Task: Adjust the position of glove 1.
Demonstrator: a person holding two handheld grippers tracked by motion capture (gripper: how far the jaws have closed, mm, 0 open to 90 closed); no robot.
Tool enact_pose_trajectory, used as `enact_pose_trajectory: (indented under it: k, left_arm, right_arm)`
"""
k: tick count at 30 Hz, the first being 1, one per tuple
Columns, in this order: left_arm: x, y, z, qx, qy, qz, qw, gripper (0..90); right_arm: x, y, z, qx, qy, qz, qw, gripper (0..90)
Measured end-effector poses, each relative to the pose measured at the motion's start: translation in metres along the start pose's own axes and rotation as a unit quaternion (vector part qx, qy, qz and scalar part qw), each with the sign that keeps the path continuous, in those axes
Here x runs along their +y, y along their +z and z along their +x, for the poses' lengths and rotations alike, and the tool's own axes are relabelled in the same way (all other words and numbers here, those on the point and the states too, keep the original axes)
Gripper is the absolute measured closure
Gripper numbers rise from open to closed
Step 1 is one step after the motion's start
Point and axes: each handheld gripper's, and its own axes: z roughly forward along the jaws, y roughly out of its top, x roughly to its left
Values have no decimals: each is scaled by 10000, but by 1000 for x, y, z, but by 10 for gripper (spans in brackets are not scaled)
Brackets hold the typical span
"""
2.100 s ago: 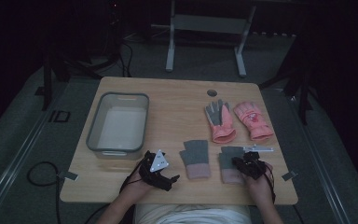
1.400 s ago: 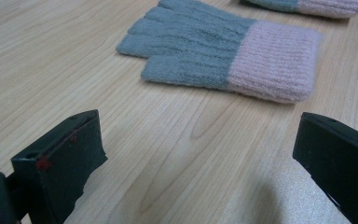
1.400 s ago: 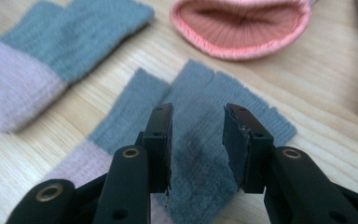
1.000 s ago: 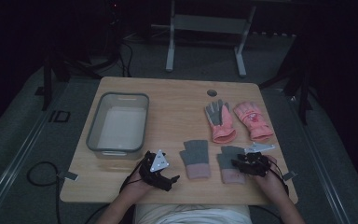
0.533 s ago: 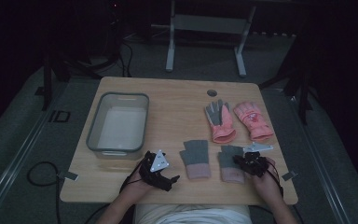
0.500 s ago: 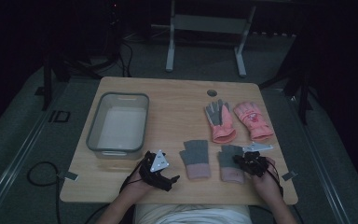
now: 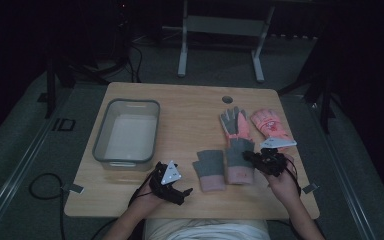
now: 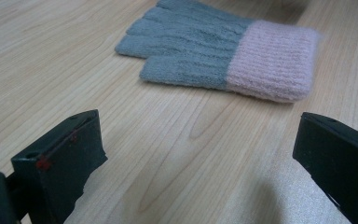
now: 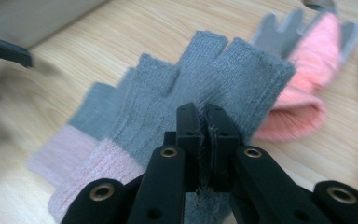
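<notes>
Grey knit glove (image 9: 205,79) pinched in closed right gripper (image 9: 204,122); thin grip could slip. Left gripper (image 8: 193,154) open, empty.

We take the bin (image 7: 126,131) as our landmark; it stands on the left part of the surface (image 7: 190,105). To the right of the bin, at the near side, we see the first knit glove (image 7: 210,169) lying flat on the surface. Just right of this one is the second knit glove (image 7: 238,161), caught between the fingers (image 9: 189,126) of the right gripper (image 7: 258,158). Behind the second knit glove, farther right of the bin, lie two padded gloves (image 7: 235,123) side by side. The left gripper (image 7: 174,192) sits just before the near right corner of the bin, left of the first knit glove.
</notes>
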Motion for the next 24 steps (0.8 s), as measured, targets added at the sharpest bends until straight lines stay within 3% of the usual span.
enact_pose_trajectory:
  k: [14,20,24]
  left_arm:
    - [0,0,1,-25,-24,-8,10000,13]
    - [0,0,0,-16,4,-7,10000,13]
    - [0,0,0,-9,-5,-10,10000,13]
  right_arm:
    - [23,37,41,752,-180,-20,9970,858]
    - [21,60,50,910,-277,258,9951,858]
    - [16,70,48,931,-264,423,9944,857]
